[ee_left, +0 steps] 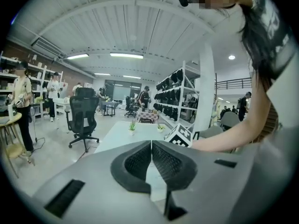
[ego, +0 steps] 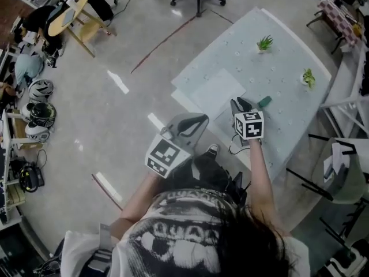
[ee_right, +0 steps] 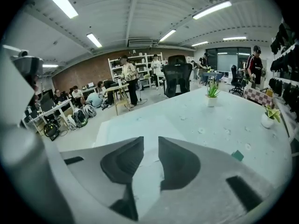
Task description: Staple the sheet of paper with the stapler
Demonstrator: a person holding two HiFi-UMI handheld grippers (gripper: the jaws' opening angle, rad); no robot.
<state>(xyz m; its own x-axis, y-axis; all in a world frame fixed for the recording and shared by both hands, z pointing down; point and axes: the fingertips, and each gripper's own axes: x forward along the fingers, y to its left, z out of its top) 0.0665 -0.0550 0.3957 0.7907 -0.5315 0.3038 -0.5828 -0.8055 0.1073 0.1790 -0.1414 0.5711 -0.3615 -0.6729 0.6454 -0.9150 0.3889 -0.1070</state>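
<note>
In the head view, nearest the lens, lie the person's dark hair and a black shirt [ego: 173, 235] with a bold white print whose letters cannot be read. Both bare forearms reach forward. The left gripper [ego: 202, 120], grey and smooth-shelled, is held over the floor just short of the desk [ego: 288, 62], its cube showing a black-and-white square marker. The right gripper [ego: 236, 103] is over the desk's near edge, pointing forward and down, with its own marker cube on top. The sheet of paper [ego: 218, 90] lies flat on the pale, dotted desk just ahead of and between the two grippers. A small teal thing [ego: 264, 101], too small to identify, rests just right of the right gripper. Two little green plants [ego: 265, 42] stand farther back. In the left gripper view, that gripper's ribbed dark pads [ee_left: 140, 160] meet at the tips with nothing between them, and the bent right forearm [ee_left: 224, 136] crosses behind. In the right gripper view, the right gripper [ee_right: 150, 141] has its jaws parted by a clear gap and grips nothing. The sheet of paper [ee_right: 140, 125] shows on the desk [ee_right: 224, 120] beyond that gap, and the small teal thing [ee_right: 237, 155] lies off to the right.
</note>
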